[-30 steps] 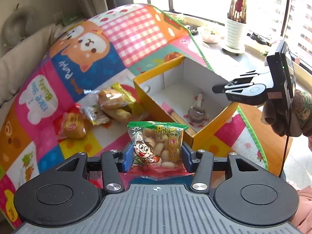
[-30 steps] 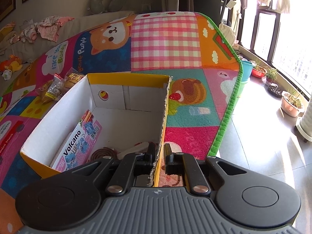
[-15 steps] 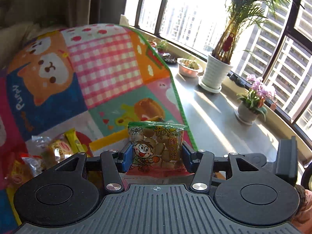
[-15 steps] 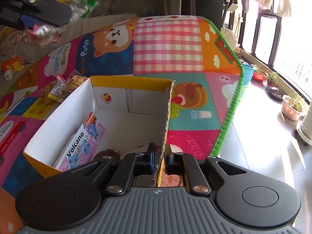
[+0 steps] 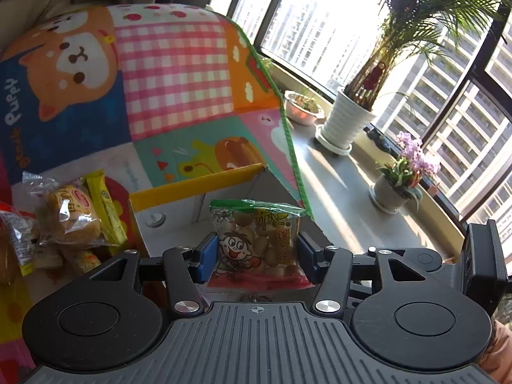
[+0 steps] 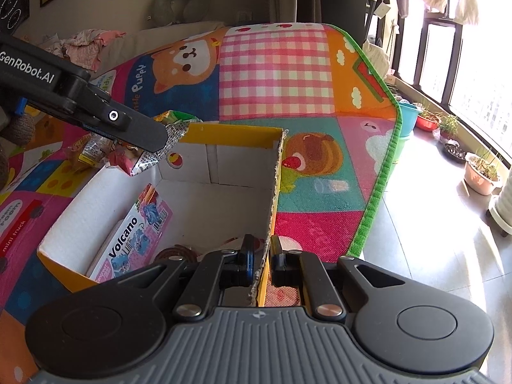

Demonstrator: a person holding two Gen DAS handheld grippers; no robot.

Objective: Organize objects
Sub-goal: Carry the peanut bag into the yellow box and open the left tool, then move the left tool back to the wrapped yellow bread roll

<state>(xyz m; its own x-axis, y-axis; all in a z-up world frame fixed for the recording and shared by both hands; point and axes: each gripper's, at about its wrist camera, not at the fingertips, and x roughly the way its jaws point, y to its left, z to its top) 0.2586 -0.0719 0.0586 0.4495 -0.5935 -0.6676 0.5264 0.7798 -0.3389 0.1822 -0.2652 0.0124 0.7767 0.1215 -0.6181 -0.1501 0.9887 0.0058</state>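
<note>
A: What are the things lying on?

B: A bright patchwork play mat (image 6: 275, 64) with a cartoon puppy, a pink check panel and a green edge, spread on the floor. Beyond its edge the bare floor (image 6: 425, 224) is grey tile in strong sunlight, running to a row of tall windows (image 5: 464, 102). A palm in a white ribbed pot (image 5: 348, 121) and a small pink-flowered plant (image 5: 400, 179) stand by the glass, with tower blocks outside.

A: And the box?

B: A cardboard box (image 6: 224, 166), yellow outside and white inside, sits open on the mat. A pink "Volcano" packet (image 6: 134, 233) leans against its left inner wall.

A: The right gripper?

B: The right gripper (image 6: 260, 256) has its jaws narrow, pinching the box's near right wall.

A: The left one?

B: The left gripper (image 5: 257, 256) carries a snack bag (image 5: 256, 240) with a cartoon face and a green top between its blue pads, hanging over the box's far left corner. Its jaws are opening, though the bag sits between them yet.

A: Anything else?

B: A heap of wrapped snacks (image 5: 70, 220) lies on the mat just left of the box.
</note>
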